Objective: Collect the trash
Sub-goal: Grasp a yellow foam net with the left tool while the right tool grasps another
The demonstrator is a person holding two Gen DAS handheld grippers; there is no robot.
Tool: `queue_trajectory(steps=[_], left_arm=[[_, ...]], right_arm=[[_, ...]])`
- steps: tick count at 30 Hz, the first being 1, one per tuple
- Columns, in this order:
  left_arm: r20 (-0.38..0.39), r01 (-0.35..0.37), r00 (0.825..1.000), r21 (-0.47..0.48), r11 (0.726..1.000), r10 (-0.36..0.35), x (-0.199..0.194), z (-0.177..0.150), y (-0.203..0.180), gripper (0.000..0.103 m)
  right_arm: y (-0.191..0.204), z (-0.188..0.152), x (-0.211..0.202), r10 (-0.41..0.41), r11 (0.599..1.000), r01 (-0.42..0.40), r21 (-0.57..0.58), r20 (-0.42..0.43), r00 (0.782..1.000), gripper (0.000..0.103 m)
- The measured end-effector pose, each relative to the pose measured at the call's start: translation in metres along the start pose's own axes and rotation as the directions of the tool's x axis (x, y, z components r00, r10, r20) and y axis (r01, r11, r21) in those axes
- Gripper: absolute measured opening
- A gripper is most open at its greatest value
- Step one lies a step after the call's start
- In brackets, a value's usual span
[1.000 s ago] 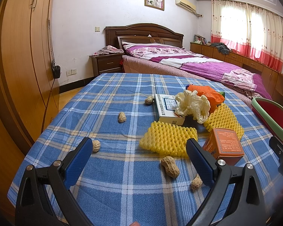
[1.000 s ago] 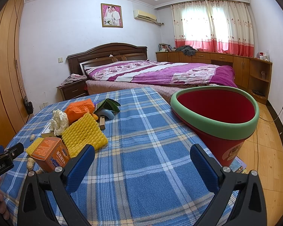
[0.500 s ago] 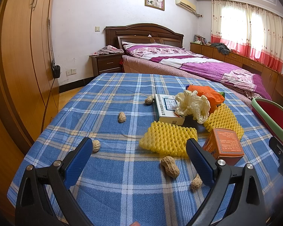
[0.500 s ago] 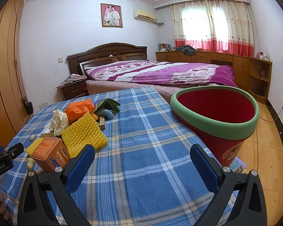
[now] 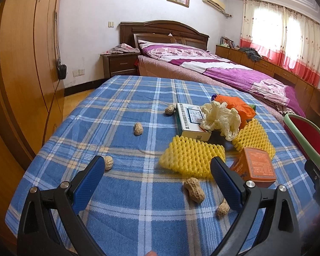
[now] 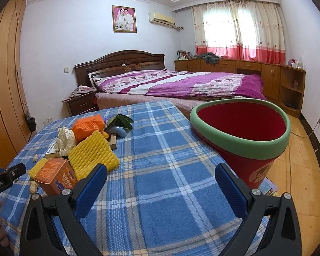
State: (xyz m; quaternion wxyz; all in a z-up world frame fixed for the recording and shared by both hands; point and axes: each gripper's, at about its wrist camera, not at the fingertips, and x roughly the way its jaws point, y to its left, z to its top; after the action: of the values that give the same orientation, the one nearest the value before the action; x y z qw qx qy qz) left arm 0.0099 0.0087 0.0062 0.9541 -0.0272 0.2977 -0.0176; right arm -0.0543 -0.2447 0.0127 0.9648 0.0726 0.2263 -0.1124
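I hold my left gripper (image 5: 155, 168) and right gripper (image 6: 161, 177) wide open and empty above the checked cloth (image 6: 160, 149), the trash pile (image 5: 213, 132) between peanuts (image 5: 194, 189) and the red bin (image 6: 243, 140) at the table's right edge, ready for loading.

A blue plaid cloth (image 5: 125, 106) covers the table in the foreground, and behind it stands a bed (image 6: 181, 83) with a purple floral cover and a dark wooden headboard (image 5: 164, 29). A wooden wardrobe (image 5: 21, 68) fills the left wall, with a nightstand (image 5: 119, 64) beside the bed. A framed portrait (image 6: 124, 18) and an air conditioner (image 6: 161, 18) hang on the far wall, and pink-edged curtains (image 6: 239, 32) cover the window above low wooden cabinets (image 6: 256, 68).
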Motion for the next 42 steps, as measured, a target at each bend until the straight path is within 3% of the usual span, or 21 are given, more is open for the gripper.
queue_trajectory(steps=[6,11,18,21,27,32,36,42], left_arm=[[-0.045,0.059,0.997,0.017,0.998,-0.058,0.007,0.011,-0.008,0.098],[-0.139,0.11,0.985,0.055,0.992,-0.101,0.026,0.016,-0.023,0.098],[-0.249,0.114,0.964,0.071,0.991,-0.093,0.055,0.016,-0.025,0.093],[-0.274,0.109,0.958,0.077,0.991,-0.085,0.062,0.017,-0.026,0.084],[-0.297,0.174,0.943,0.057,0.983,-0.15,0.063,0.016,-0.027,0.063],[-0.286,0.202,0.942,0.063,0.977,-0.176,0.056,0.015,-0.027,0.036],[-0.288,0.232,0.934,0.042,0.972,-0.21,0.055,0.015,-0.025,0.023],[-0.263,0.237,0.938,0.012,0.971,-0.226,0.051,0.021,-0.021,0.019]], right_arm=[[-0.01,0.006,0.0,0.01,0.999,-0.009,0.04,-0.027,1.0,0.103],[-0.009,0.014,-0.005,0.019,0.999,-0.017,0.051,-0.037,0.999,0.103],[-0.014,0.022,-0.001,0.055,0.996,-0.049,0.076,-0.082,0.995,0.103],[-0.013,0.029,0.006,0.076,0.995,-0.067,0.08,-0.115,0.99,0.103],[0.003,0.038,0.025,0.124,0.992,-0.119,0.04,-0.192,0.973,0.103],[0.022,0.036,0.044,0.186,0.982,-0.188,0.018,-0.275,0.943,0.103],[0.028,0.034,0.057,0.226,0.974,-0.222,0.052,-0.343,0.912,0.102],[0.04,0.036,0.069,0.24,0.968,-0.248,0.032,-0.399,0.885,0.081]])
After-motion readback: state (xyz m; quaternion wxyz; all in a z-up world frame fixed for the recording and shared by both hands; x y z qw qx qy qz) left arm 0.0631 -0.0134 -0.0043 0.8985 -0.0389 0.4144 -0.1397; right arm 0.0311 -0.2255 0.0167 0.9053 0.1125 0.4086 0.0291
